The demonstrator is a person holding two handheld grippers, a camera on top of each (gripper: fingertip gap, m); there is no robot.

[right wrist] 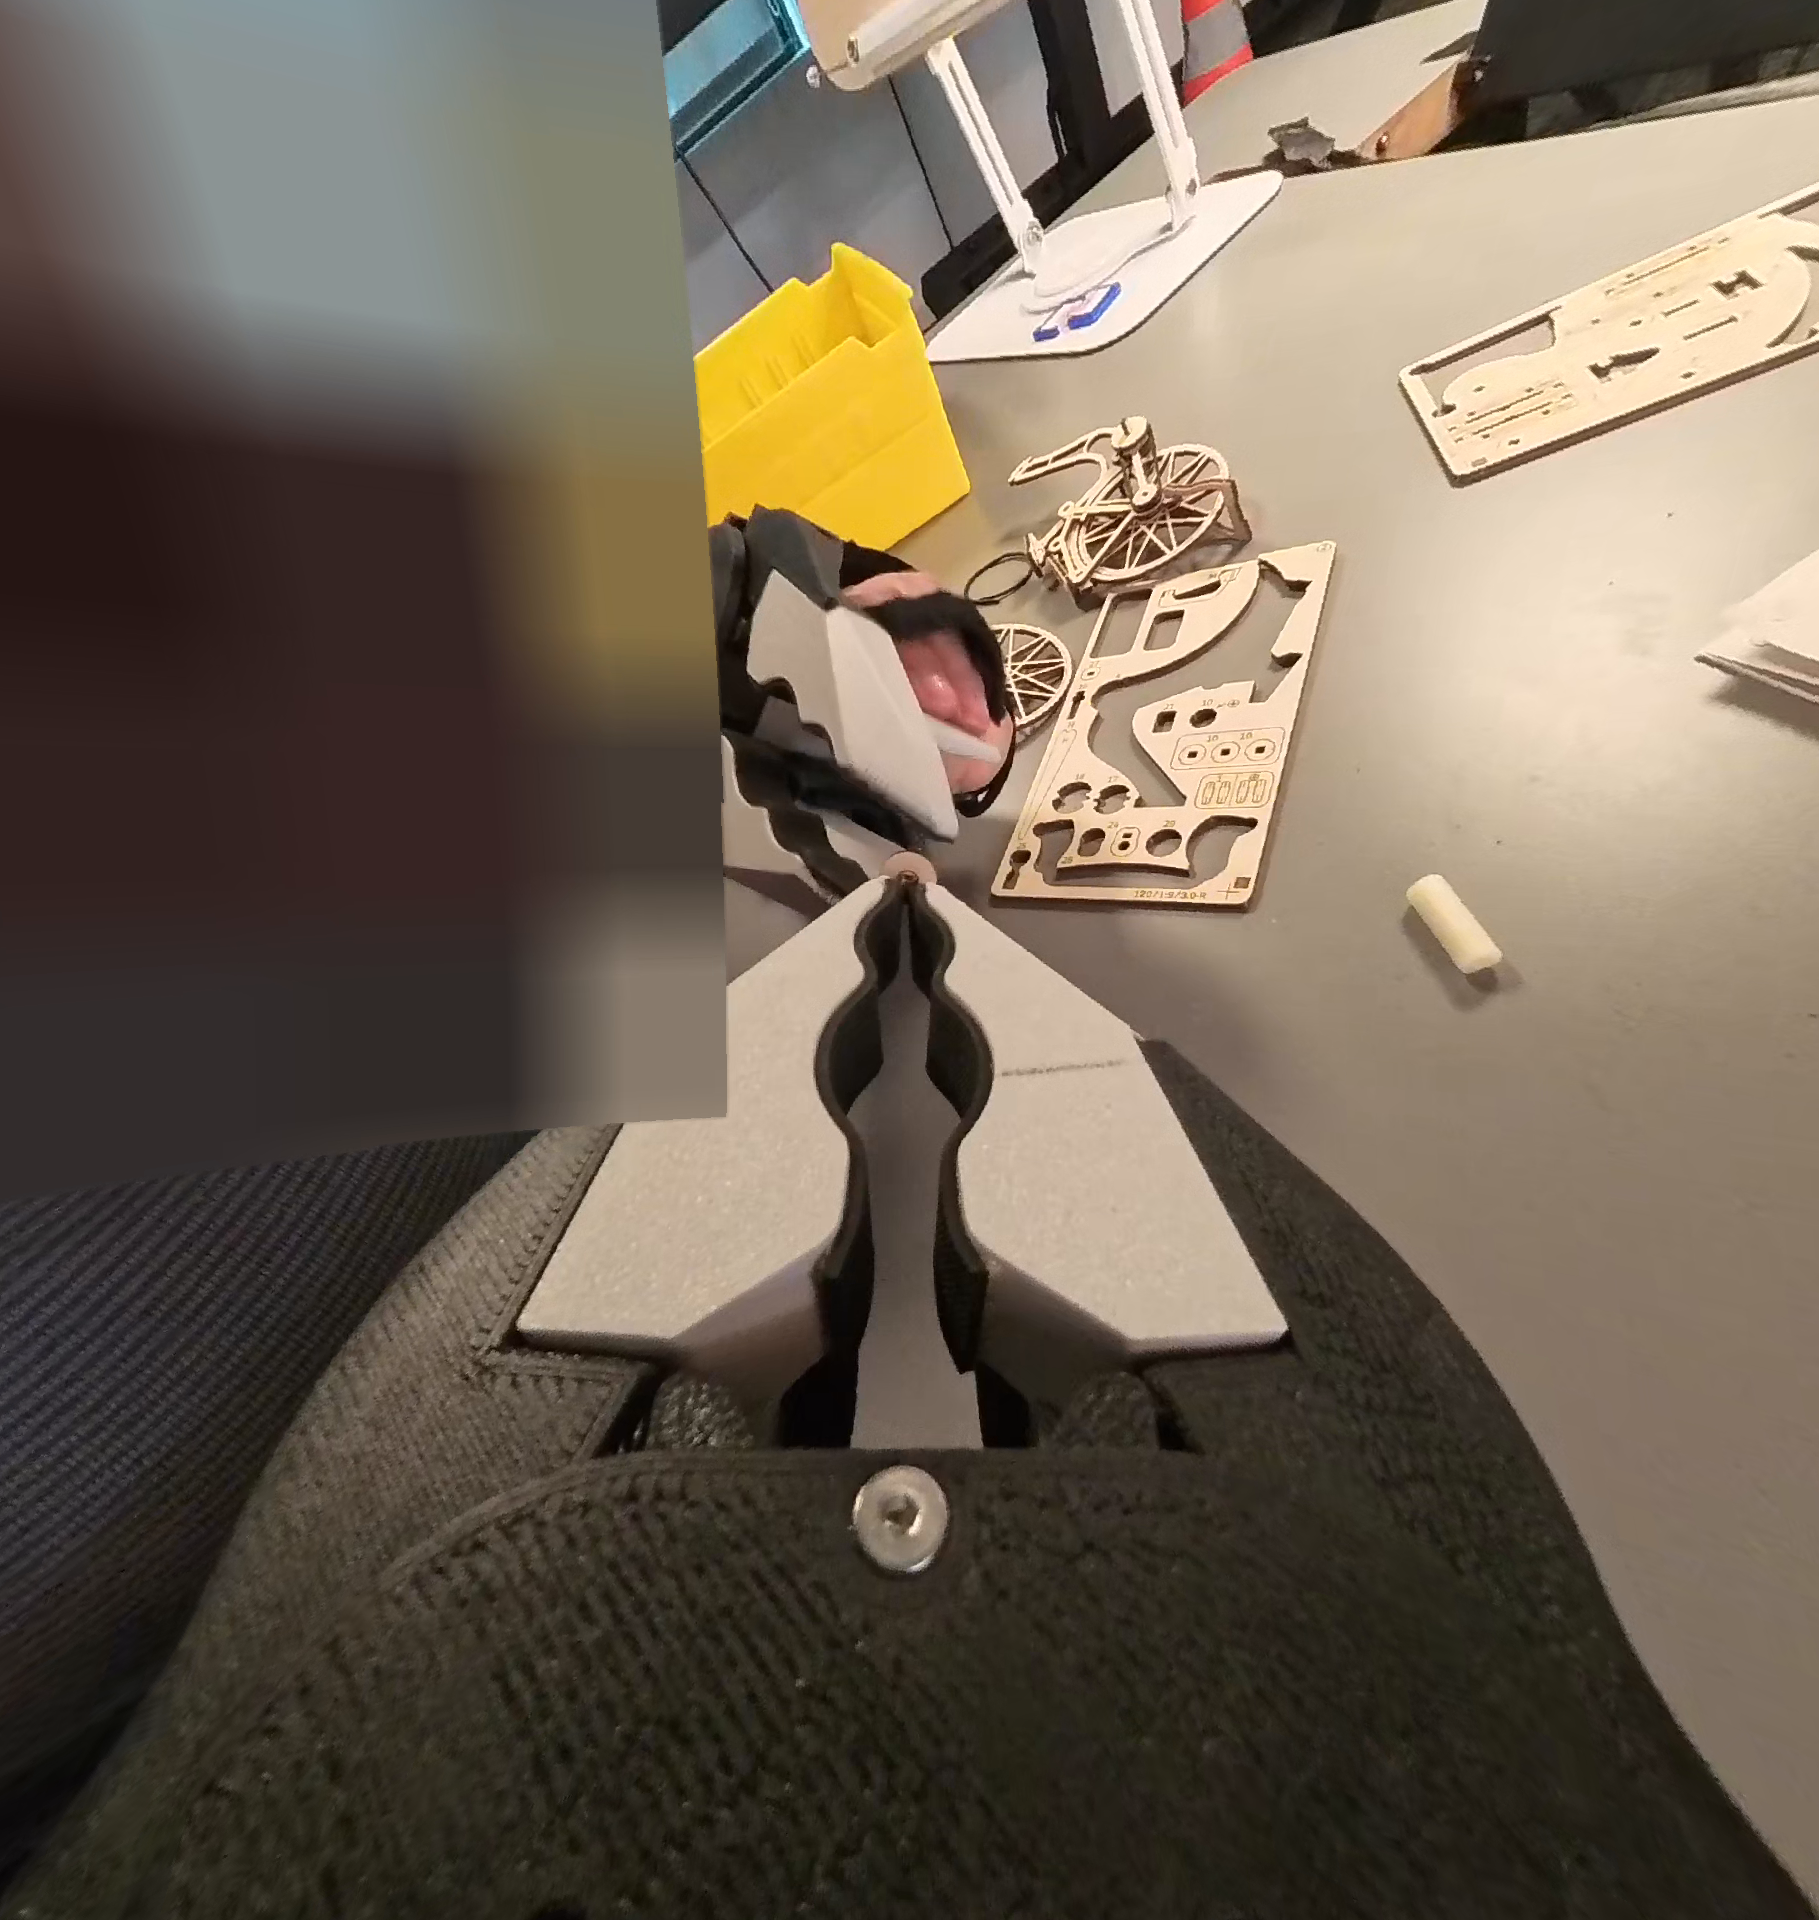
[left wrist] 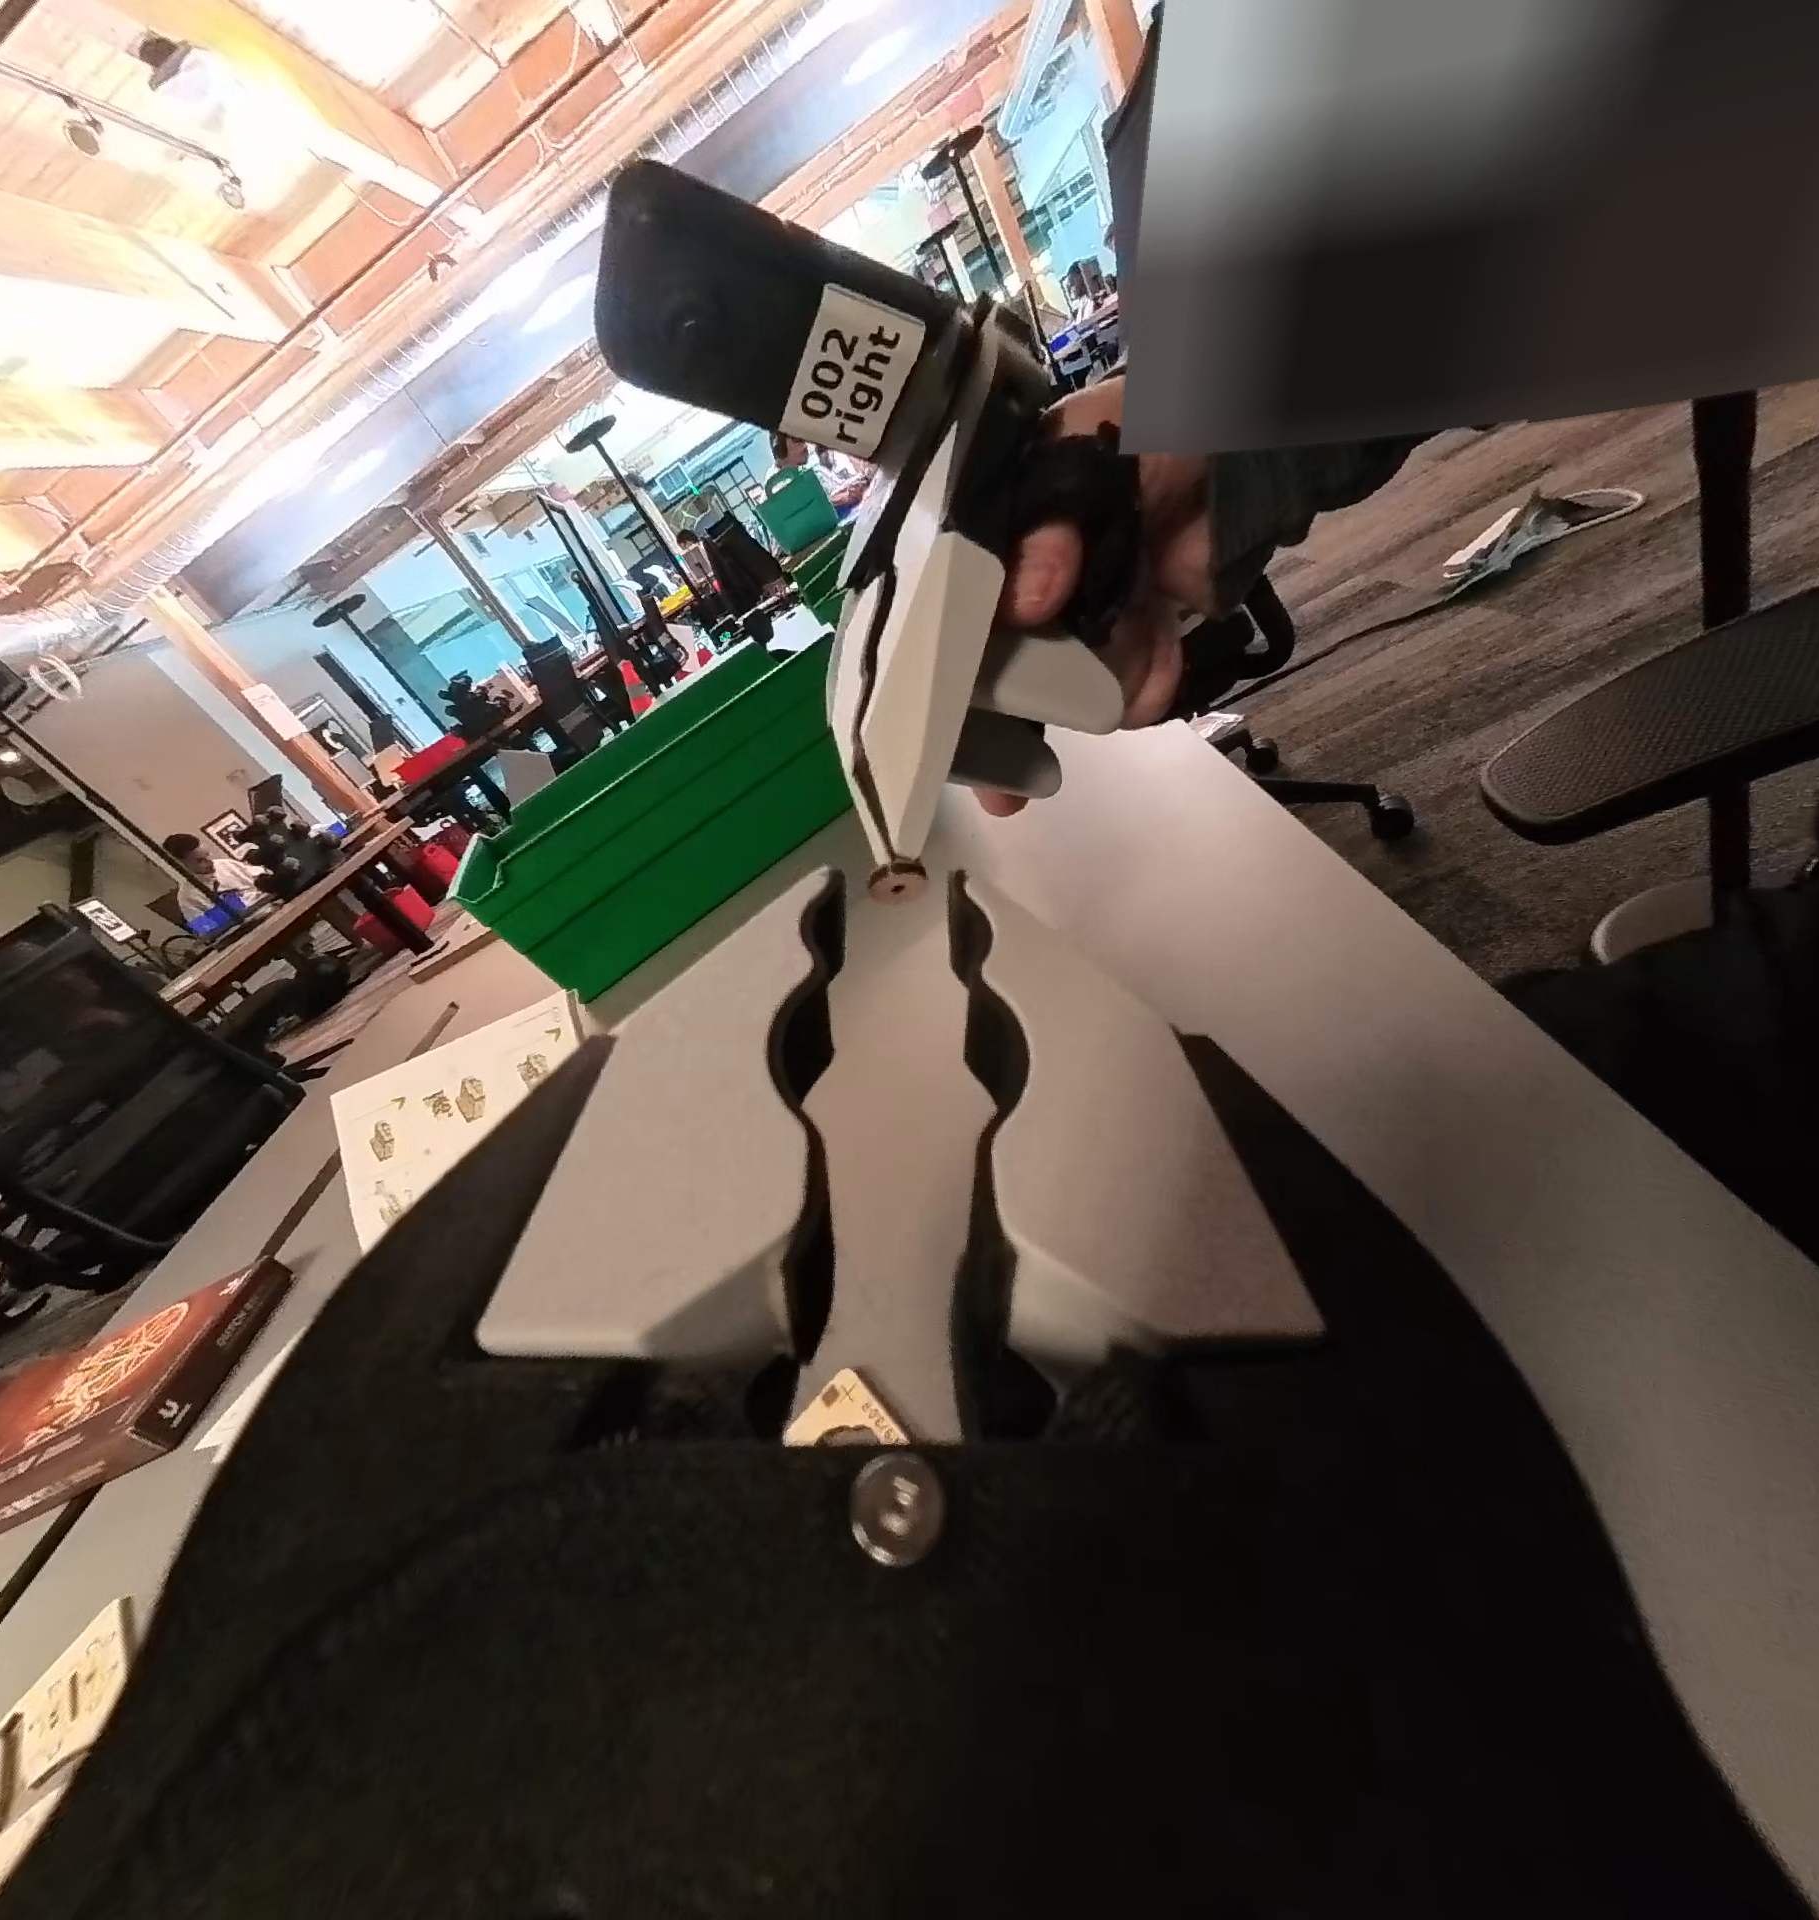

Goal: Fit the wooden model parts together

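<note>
A small round wooden disc point(left wrist: 897, 881) is pinched at the tip of my right gripper point(left wrist: 892, 854), which comes down from above in the left wrist view. My left gripper point(left wrist: 897, 896) is open, and the disc sits in the gap between its fingertips without touching them. In the right wrist view my right gripper point(right wrist: 907, 891) is shut on the disc point(right wrist: 907, 868), with the left gripper point(right wrist: 874, 842) just beyond it. A part-built wooden bicycle point(right wrist: 1133, 509), a loose wooden wheel point(right wrist: 1035, 665) and a punched wooden part sheet point(right wrist: 1175, 727) lie on the grey table point(right wrist: 1507, 727).
A yellow bin point(right wrist: 832, 416), a white stand point(right wrist: 1113, 249), another part sheet point(right wrist: 1653, 322), a white cylinder point(right wrist: 1456, 925) and papers point(right wrist: 1798, 644) are on the table. The left wrist view shows a green bin point(left wrist: 666, 810), an instruction sheet point(left wrist: 448, 1112), a brown box point(left wrist: 84, 1392) and a chair point(left wrist: 1663, 727).
</note>
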